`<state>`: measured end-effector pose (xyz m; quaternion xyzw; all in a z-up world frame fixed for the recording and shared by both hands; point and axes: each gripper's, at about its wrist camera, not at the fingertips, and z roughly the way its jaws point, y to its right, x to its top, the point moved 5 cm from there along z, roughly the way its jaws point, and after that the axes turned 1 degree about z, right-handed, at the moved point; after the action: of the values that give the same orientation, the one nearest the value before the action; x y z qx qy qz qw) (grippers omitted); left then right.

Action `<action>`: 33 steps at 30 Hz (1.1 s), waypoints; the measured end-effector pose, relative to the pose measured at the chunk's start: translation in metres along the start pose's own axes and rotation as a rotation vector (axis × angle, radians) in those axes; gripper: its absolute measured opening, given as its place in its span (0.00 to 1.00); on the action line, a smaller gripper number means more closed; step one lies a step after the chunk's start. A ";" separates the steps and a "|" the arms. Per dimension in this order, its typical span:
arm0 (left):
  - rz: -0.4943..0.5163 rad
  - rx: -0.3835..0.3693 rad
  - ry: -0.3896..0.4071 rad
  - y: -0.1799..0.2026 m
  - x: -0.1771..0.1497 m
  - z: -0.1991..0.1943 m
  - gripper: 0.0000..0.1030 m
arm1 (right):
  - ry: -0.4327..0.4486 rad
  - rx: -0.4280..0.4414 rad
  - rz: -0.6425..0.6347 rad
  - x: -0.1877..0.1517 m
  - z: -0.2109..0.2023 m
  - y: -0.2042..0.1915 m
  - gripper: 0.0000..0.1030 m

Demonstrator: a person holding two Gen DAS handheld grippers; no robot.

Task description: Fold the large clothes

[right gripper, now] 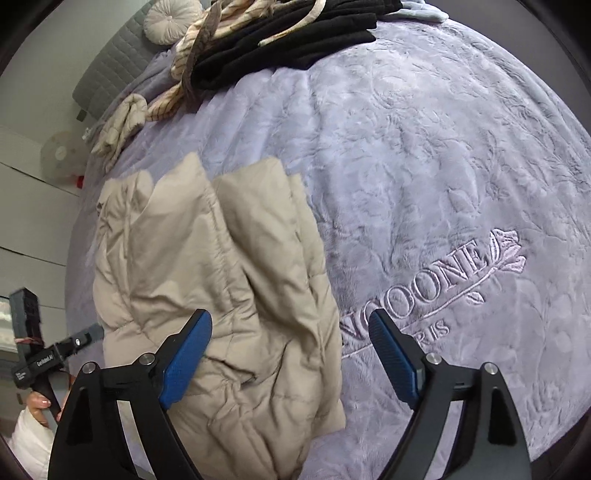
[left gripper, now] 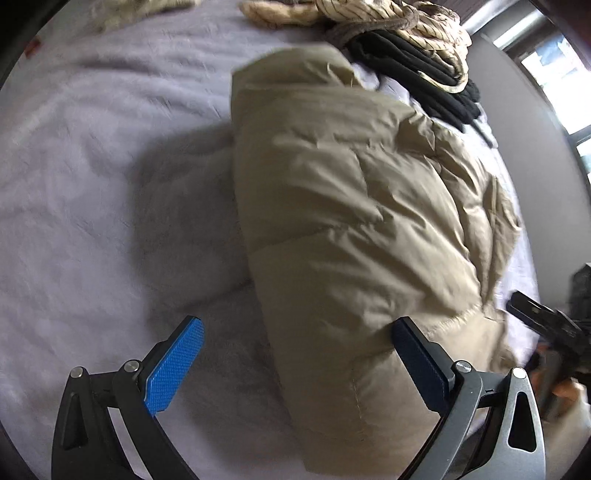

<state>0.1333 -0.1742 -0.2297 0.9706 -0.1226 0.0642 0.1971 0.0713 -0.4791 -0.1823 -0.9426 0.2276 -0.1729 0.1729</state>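
Beige puffer jacket (left gripper: 354, 221) lies folded into a thick bundle on the bed (left gripper: 92, 166), which is covered by a lilac plush blanket (right gripper: 443, 166) with embossed flowers and stitched lettering (right gripper: 424, 288). In the right wrist view the jacket (right gripper: 207, 277) sits toward the left edge of the bed, folded layers stacked, quilted seams showing. Left gripper (left gripper: 295, 362) hangs over the near end of the jacket, fingers spread wide with nothing between them; its blue left pad (left gripper: 173, 365) is over bare blanket, the other pad over the jacket's edge, contact unclear. Right gripper (right gripper: 291, 354) is also spread wide and holding nothing, left finger (right gripper: 186, 358) over the jacket's lower part, right finger over the blanket near the lettering. At the far end of the bed is a pile of other clothes: black garment (right gripper: 295, 37) and a cream patterned piece (left gripper: 388, 18) on top of it. A round cushion (right gripper: 171, 18) rests by the grey headboard (right gripper: 114, 66). The left gripper's body and the hand (right gripper: 37, 402) holding it show at the lower left of the right wrist view. Left wrist view is motion-blurred.
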 end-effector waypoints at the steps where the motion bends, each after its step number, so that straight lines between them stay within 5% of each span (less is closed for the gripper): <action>1: -0.020 -0.044 -0.017 -0.003 -0.002 0.003 0.99 | 0.001 0.011 0.007 0.003 0.001 0.004 0.86; 6: -0.141 -0.280 -0.090 -0.017 -0.010 0.017 0.99 | -0.021 0.059 0.043 0.008 0.011 0.017 0.86; 12: -0.194 -0.464 -0.113 -0.023 -0.009 0.033 0.99 | -0.157 0.271 0.106 0.014 0.035 0.025 0.86; 16: -0.178 -0.492 -0.107 -0.023 -0.004 0.040 0.99 | -0.222 0.345 0.067 0.019 0.048 0.019 0.86; 24: -0.132 -0.517 -0.123 -0.030 -0.003 0.048 0.99 | -0.334 0.269 -0.140 0.021 0.080 -0.003 0.86; 31: -0.143 -0.603 -0.137 -0.030 -0.001 0.073 0.99 | -0.431 0.451 -0.070 0.026 0.116 0.001 0.87; 33: -0.151 -0.625 -0.137 -0.029 0.001 0.078 0.99 | -0.443 0.508 -0.051 0.027 0.122 -0.002 0.95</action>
<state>0.1473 -0.1800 -0.3117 0.8717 -0.0770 -0.0567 0.4807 0.1440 -0.4601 -0.2822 -0.8894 0.1102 -0.0193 0.4432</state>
